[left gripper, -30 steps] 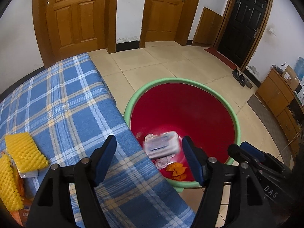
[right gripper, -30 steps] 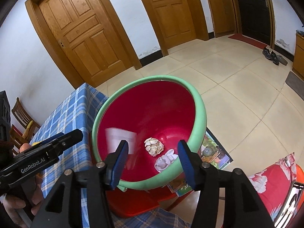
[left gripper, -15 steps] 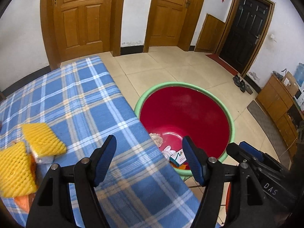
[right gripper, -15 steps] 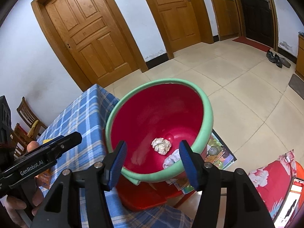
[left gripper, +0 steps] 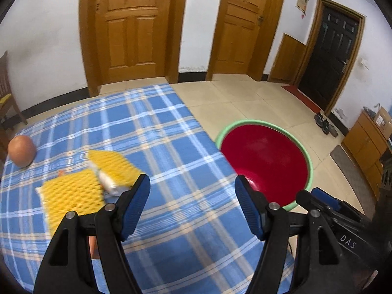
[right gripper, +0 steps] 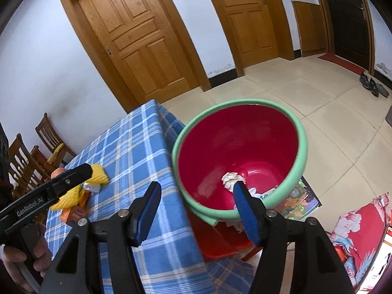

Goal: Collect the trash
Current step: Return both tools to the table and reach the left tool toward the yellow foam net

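Trash: crumpled white paper ball [right gripper: 231, 180] lying on bottom of round red plastic basin with green rim [right gripper: 302, 147], more pale scraps beside it, partly hidden behind right gripper's finger. More trash on table with blue plaid cloth [left gripper: 171, 147]: two yellow foam mesh sleeves [left gripper: 73, 196], white tube-like item [left gripper: 105, 180] between them, blurred. Left gripper [left gripper: 192, 205], black with blue pads, hovering over cloth, jaws wide apart, nothing between them. Right gripper [right gripper: 196, 204] over table edge and basin, jaws apart, just been opening wider, nothing gripped. Basin just beside table edge, on red stool [right gripper: 220, 240]. Round brown egg-like object [left gripper: 21, 150] near far left of cloth. Orange packet [right gripper: 74, 214] under yellow sleeves in right view. Farther: beige tiled floor [left gripper: 245, 103], two wooden doors [left gripper: 132, 24], black door [left gripper: 330, 56], shoes [left gripper: 323, 122] by wall.
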Action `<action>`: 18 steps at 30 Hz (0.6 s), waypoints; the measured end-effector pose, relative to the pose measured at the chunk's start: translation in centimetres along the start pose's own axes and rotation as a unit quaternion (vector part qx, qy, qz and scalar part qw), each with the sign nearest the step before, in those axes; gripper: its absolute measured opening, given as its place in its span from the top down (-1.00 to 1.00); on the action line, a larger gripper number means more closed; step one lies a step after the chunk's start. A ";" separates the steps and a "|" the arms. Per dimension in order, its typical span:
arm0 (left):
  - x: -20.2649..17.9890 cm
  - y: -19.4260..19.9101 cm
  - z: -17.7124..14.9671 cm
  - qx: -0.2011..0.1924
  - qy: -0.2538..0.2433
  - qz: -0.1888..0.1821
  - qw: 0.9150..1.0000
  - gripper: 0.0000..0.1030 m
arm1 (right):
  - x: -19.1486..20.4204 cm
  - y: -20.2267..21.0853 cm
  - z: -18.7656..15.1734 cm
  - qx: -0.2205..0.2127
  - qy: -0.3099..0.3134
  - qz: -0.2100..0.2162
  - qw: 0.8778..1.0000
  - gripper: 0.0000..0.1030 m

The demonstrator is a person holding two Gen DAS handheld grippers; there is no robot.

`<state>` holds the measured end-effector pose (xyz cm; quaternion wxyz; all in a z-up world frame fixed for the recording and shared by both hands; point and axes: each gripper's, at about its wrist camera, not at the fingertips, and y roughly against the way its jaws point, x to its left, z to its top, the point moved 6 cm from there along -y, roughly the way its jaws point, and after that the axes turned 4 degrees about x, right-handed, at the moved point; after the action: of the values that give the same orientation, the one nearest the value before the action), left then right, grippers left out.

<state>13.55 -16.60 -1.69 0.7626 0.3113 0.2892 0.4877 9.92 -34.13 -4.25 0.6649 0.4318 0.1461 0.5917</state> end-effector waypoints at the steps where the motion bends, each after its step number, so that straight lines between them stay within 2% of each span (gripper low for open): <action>1: 0.7 0.4 -0.1 -0.003 0.005 0.005 1.000 -0.38 | 0.2 0.0 0.0 0.001 0.001 0.001 1.000 -0.25; 11: 6.5 2.5 -0.9 -0.020 0.043 0.057 0.997 -0.38 | 2.9 -0.2 -0.7 0.006 0.023 0.017 1.000 -0.25; 18: 9.9 2.3 -2.3 -0.012 0.065 0.094 0.993 -0.38 | 3.8 -0.4 -1.0 0.011 0.032 0.021 0.999 -0.27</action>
<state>14.08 -6.23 -2.80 0.6967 0.2959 0.3021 0.5795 10.43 -30.19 -3.96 0.6424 0.4232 0.1642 0.6175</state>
